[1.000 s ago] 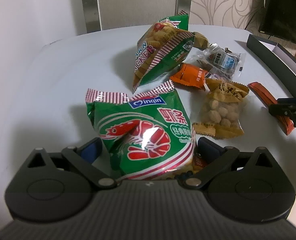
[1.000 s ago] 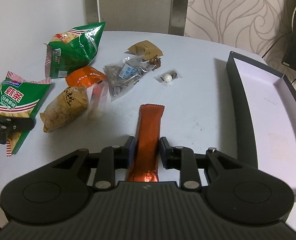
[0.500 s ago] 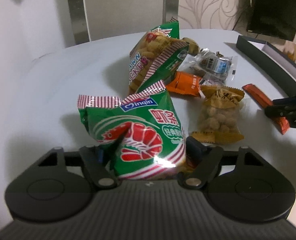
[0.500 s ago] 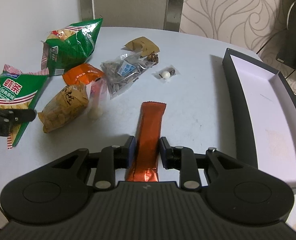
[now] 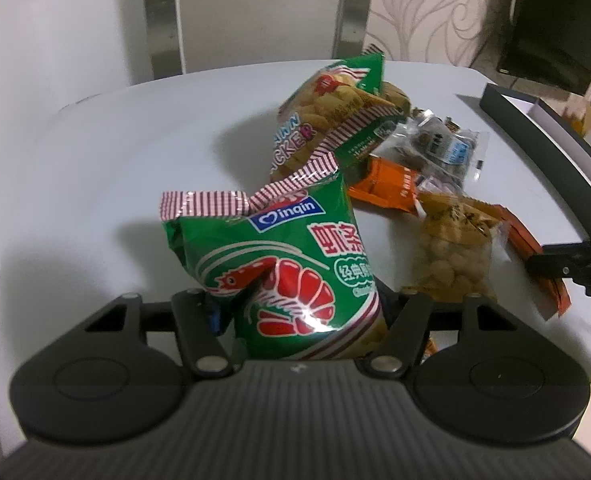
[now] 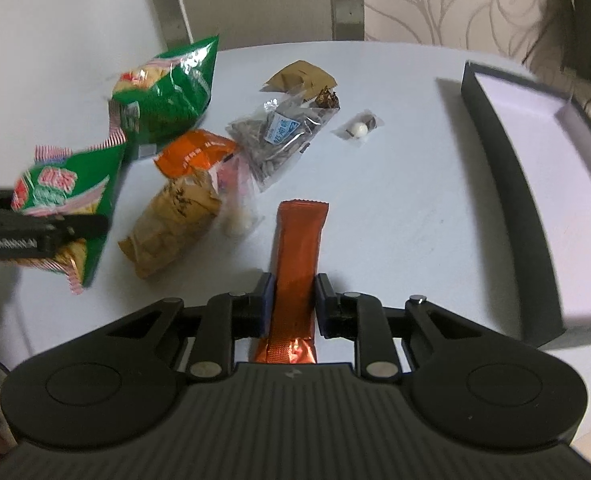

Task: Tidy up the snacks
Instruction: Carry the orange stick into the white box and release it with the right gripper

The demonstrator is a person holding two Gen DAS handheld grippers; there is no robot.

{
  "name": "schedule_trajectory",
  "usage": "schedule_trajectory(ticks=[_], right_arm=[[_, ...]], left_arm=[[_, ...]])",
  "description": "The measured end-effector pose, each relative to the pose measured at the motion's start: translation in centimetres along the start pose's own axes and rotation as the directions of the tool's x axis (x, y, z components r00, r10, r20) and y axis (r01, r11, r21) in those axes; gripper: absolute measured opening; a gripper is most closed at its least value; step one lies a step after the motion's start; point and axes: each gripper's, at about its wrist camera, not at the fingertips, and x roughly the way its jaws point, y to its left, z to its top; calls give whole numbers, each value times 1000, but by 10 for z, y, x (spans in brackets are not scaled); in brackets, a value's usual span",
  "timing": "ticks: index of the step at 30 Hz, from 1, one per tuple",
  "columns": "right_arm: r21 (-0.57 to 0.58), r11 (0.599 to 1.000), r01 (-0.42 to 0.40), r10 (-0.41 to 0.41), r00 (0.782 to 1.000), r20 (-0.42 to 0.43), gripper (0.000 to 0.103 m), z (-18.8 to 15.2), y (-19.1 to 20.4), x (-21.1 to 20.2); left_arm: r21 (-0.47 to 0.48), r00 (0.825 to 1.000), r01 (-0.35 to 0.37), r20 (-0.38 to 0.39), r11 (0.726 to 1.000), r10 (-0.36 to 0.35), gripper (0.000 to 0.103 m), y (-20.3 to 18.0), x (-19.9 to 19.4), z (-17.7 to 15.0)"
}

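Observation:
My left gripper (image 5: 303, 308) is closing on a green shrimp-chip bag (image 5: 279, 248). Its pads squeeze the bag's lower half, which creases, and the bag stands upright between them. In the right wrist view the same bag (image 6: 63, 184) hangs in that gripper (image 6: 35, 232) above the table at the left. My right gripper (image 6: 294, 292) is closing on an orange stick packet (image 6: 299, 240), with both pads against its sides. The packet points away from me over the white table (image 6: 395, 220).
On the table lie a green cracker bag (image 6: 167, 92), an orange pouch (image 6: 195, 156), a bag of coated nuts (image 6: 175, 220), a clear seed bag (image 6: 279, 140), a brown packet (image 6: 299, 78) and a small wrapped candy (image 6: 359, 130). A black box with a white inside (image 6: 495, 140) sits at the right.
The left jaws came in from wide open and pinched the shrimp-chip bag, which crumpled and rose off the table. The right gripper kept the orange stick and tilted slightly.

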Motion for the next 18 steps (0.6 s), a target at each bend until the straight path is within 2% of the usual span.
schedule_trajectory(ticks=[6,11,15,18], right_arm=[[65,992,-106,106,994,1,25,2,-13,-1],[104,977,-188,187,982,20,25,9,-34,-12],[133,961,-242,235,969,70,25,17,-53,-32],[129,960,-249,233,964,131,25,27,-71,-55]], left_arm=[[0,997,-67,26,998,67,67,-1,-11,6],[-53,994,-97,51,994,100,67,-5,-26,11],[-84,992,-106,58,991,111,67,-11,-33,14],[-100,991,-102,72,990,109,67,-21,-39,21]])
